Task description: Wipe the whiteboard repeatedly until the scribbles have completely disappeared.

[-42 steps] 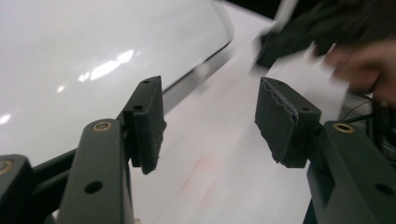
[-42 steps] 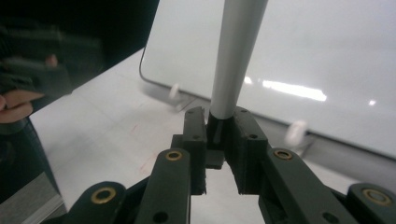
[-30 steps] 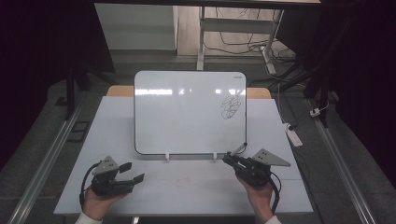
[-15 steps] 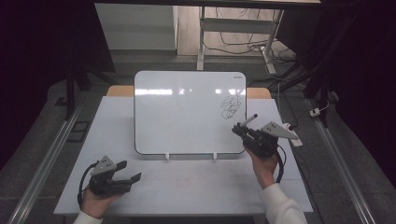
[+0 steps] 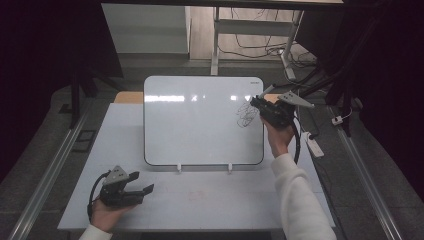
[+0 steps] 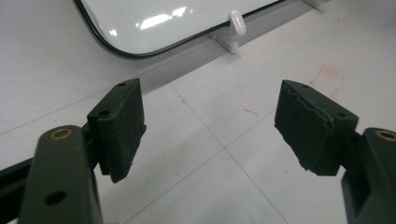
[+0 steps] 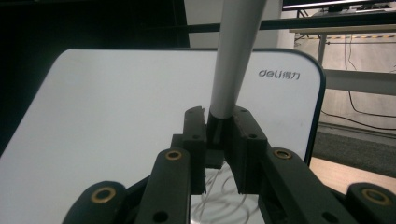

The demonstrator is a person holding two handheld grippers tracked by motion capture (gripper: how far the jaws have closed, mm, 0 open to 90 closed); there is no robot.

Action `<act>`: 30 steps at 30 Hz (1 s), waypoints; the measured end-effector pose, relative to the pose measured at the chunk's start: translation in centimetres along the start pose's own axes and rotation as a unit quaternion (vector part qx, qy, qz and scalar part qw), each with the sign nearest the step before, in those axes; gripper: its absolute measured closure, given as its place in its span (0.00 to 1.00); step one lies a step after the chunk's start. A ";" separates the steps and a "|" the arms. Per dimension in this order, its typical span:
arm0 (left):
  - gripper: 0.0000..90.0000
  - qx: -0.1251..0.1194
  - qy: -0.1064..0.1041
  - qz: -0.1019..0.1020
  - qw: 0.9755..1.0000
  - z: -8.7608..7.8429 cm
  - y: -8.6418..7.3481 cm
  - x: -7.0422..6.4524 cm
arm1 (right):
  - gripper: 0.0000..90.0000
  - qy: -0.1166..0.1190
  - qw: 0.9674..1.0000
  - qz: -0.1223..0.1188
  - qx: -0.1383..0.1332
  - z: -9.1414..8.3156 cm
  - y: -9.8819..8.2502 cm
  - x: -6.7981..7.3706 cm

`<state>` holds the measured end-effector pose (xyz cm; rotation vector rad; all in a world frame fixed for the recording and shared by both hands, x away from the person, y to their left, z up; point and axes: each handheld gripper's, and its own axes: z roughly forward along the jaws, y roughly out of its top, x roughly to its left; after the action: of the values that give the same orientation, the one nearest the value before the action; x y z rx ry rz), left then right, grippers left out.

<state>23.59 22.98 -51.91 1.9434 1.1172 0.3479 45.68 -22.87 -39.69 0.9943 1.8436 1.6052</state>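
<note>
"deli" logo (image 7: pixel 279 74) on whiteboard (image 5: pixel 200 125) corner, marker (image 7: pixel 233 60) between right gripper (image 7: pixel 219 126) fingers.

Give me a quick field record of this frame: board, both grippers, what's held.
surface: white table
board: whiteboard propped upright on two white clips, black scribble near its right edge
right gripper: raised at the scribble, shut on a pen
left gripper: low over the table's front left, jaws open, nothing between them
table marks: faint red marks
</note>
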 end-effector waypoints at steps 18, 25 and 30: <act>0.30 -0.006 0.011 -0.002 1.000 -0.4 -0.3 -0.3 | 0.86 0.011 1.000 -0.006 0.015 2.0 -1.5 -0.3; 0.30 -0.005 0.010 -0.005 1.000 -0.3 -0.3 -0.2 | 0.86 0.004 1.000 -0.005 0.006 1.9 -1.8 -0.4; 0.30 -0.006 0.009 -0.004 1.000 -0.3 -0.3 -0.2 | 0.86 0.030 0.999 -0.025 0.023 2.2 -2.0 0.4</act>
<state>23.16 23.09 -51.95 1.9280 1.1330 0.3676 46.69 -21.27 -42.03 0.9216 1.9388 1.5864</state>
